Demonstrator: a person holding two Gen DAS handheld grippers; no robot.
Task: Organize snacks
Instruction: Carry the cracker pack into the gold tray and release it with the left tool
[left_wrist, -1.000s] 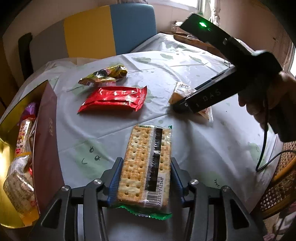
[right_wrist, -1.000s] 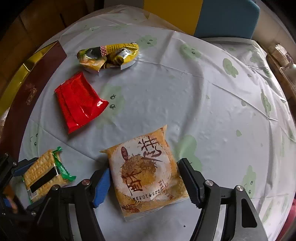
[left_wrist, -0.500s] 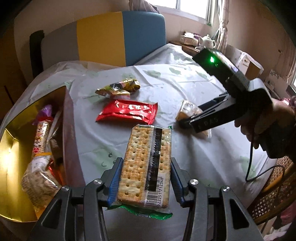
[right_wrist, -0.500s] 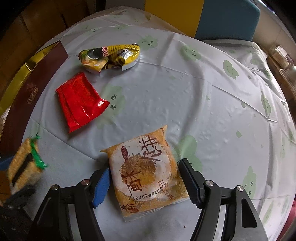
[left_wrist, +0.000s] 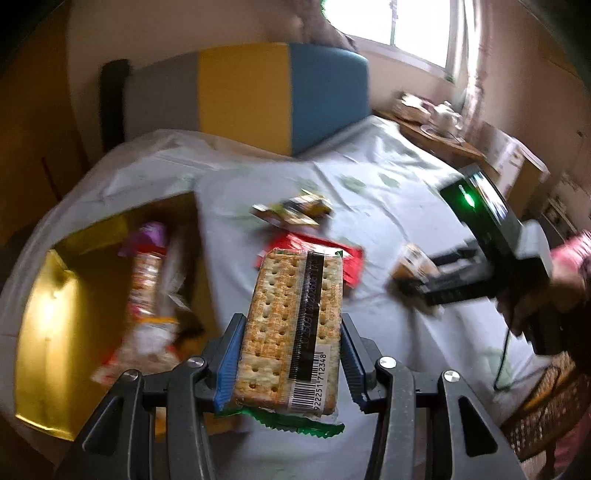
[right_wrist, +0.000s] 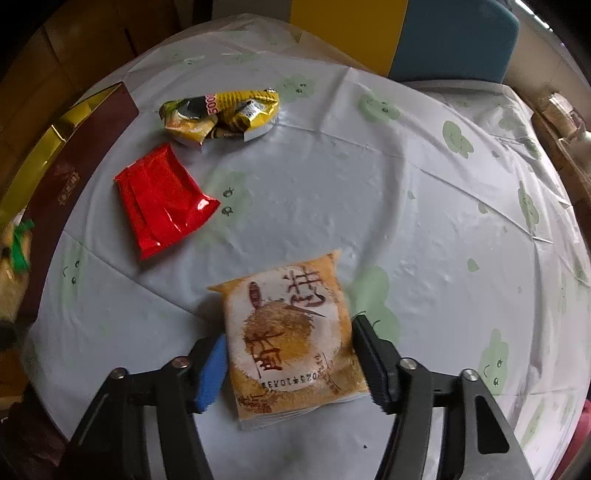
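Now the left claw (left_wrist: 291, 354) clamps the cracker pack (left_wrist: 291, 332) beside the gold box (left_wrist: 66, 325), while the right claw (right_wrist: 288, 365) is closing around the pastry packet (right_wrist: 291, 339) on the tabletop (right_wrist: 406, 221), whose slippery wrapper may squirt forward from its pads.

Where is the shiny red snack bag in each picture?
Left wrist view: the red packet lies mid-frame on the table, partly hidden behind the cracker pack held in the left gripper.
Right wrist view: the red packet lies at upper left, flat on the tablecloth.
Shared landmark: the yellow crumpled packet, just beyond the red one in both views.
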